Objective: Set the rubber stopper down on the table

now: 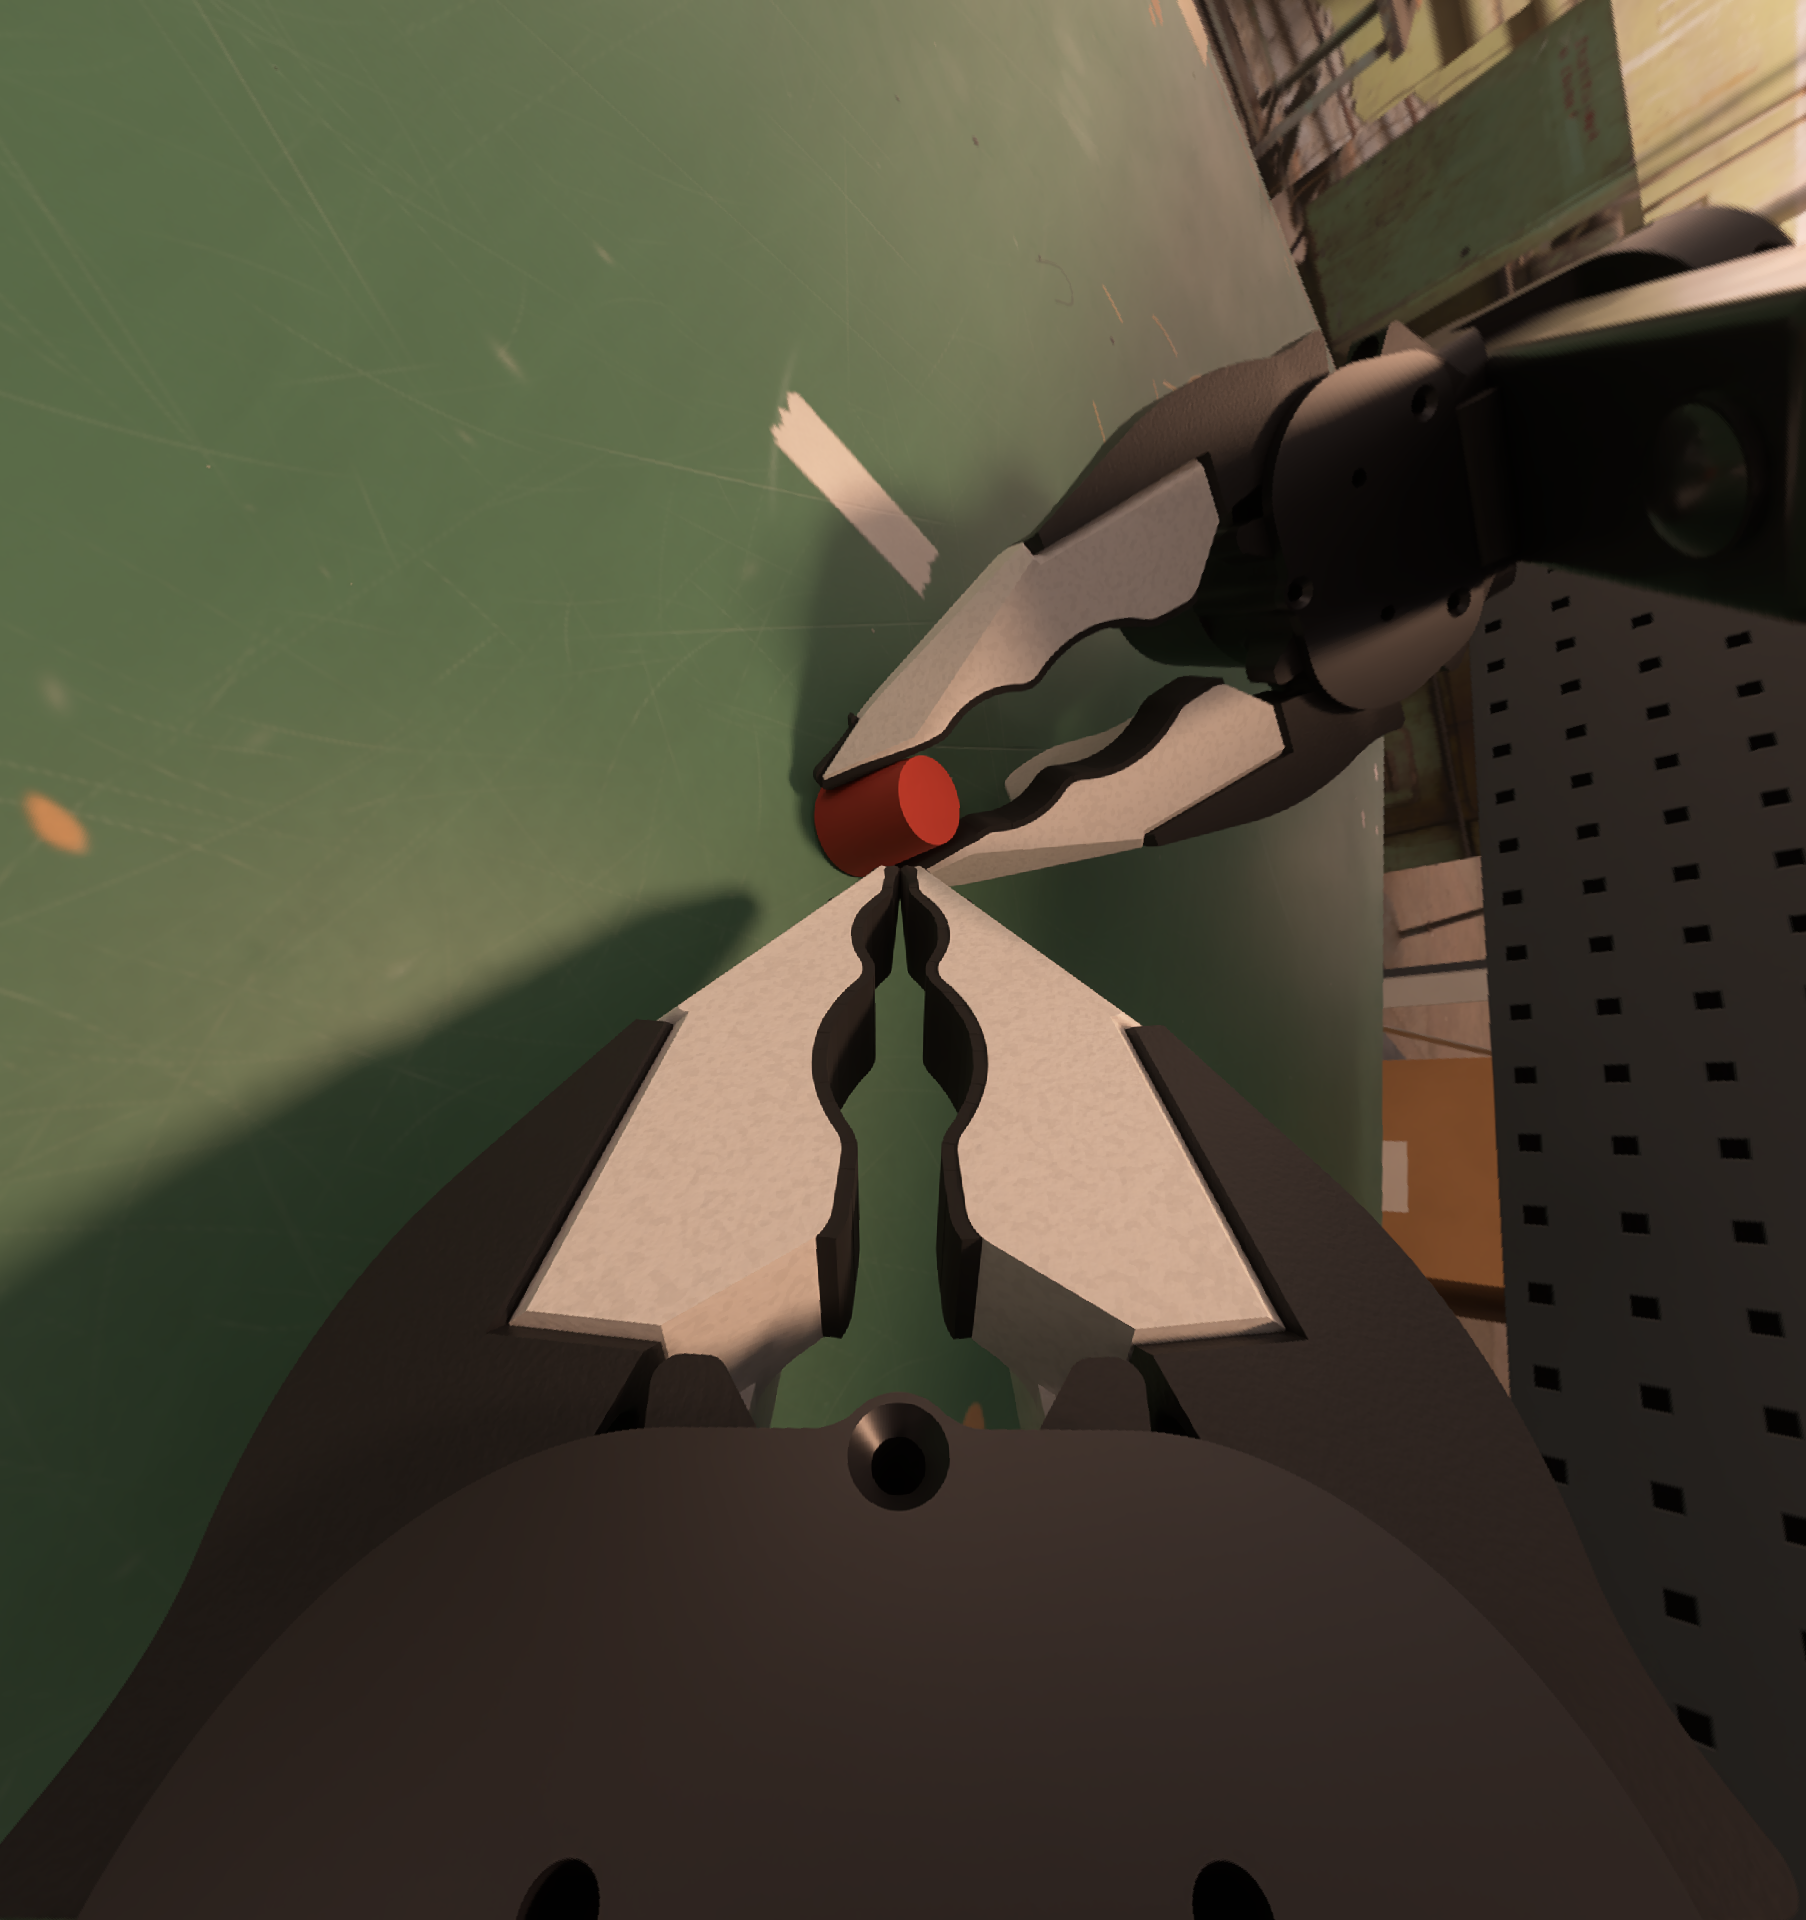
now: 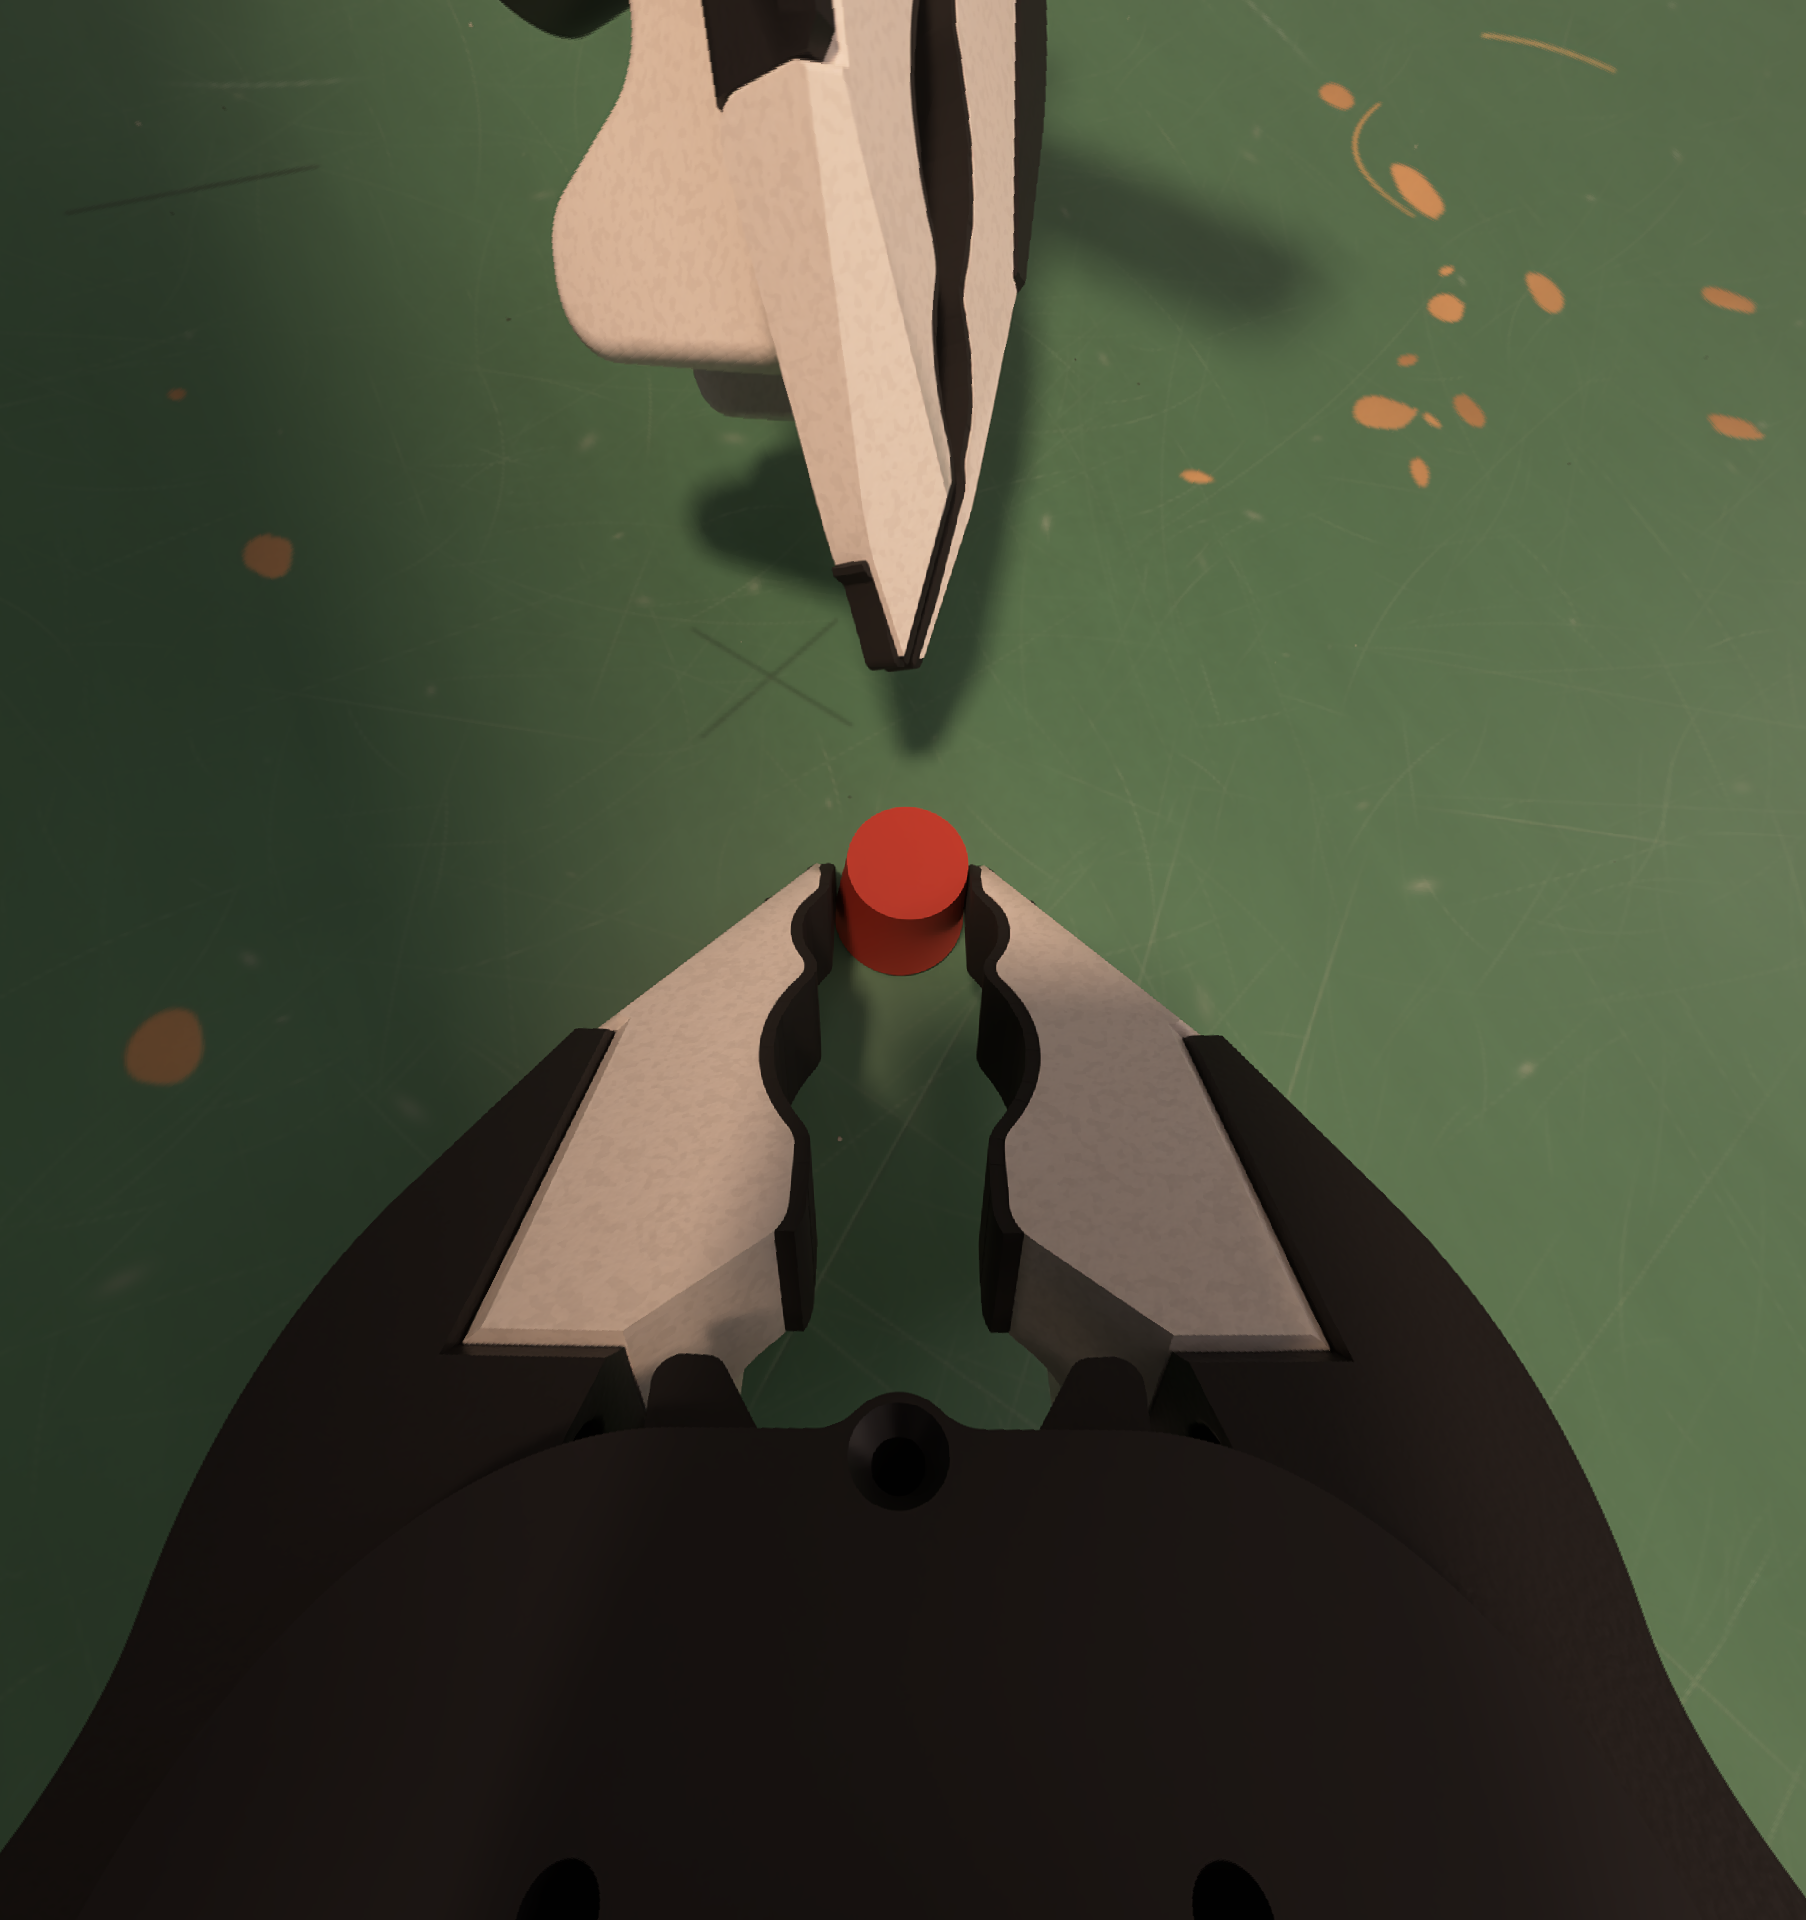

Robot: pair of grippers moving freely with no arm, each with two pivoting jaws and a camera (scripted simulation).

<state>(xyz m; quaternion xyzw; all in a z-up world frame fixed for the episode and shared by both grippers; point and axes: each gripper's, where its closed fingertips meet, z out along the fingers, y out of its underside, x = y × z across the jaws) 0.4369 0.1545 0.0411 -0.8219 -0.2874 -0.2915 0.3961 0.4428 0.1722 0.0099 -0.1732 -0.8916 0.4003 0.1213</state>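
So the rubber stopper is a small red plug, short and slightly tapered, sitting dead centre in the right wrist view, pinched right at the very tips of the right gripper, one fingertip on each side of its round wall with the flat wider face pointing up toward the camera. In the left wrist view it shows just above centre, lying sideways in frame between the right gripper's two fingers coming in from the upper right. The left gripper has its fingers closed together on nothing, tips pointing at the stopper from just beside it; I can't tell if they actually touch it. The green table is scuffed and speckled with orange flecks, and the stopper's shadow falls close under it, so my guess is it's hovering low over the surface, not resting yet. Handling-wise I'd expect it to be light, grippy and a bit squishy, nothing fragile, so a drop won't hurt it. The catch is that it's round, so it could roll or bounce if it lands on its side. Best hold is what it has now, across the curved wall, so a flat end goes down first.
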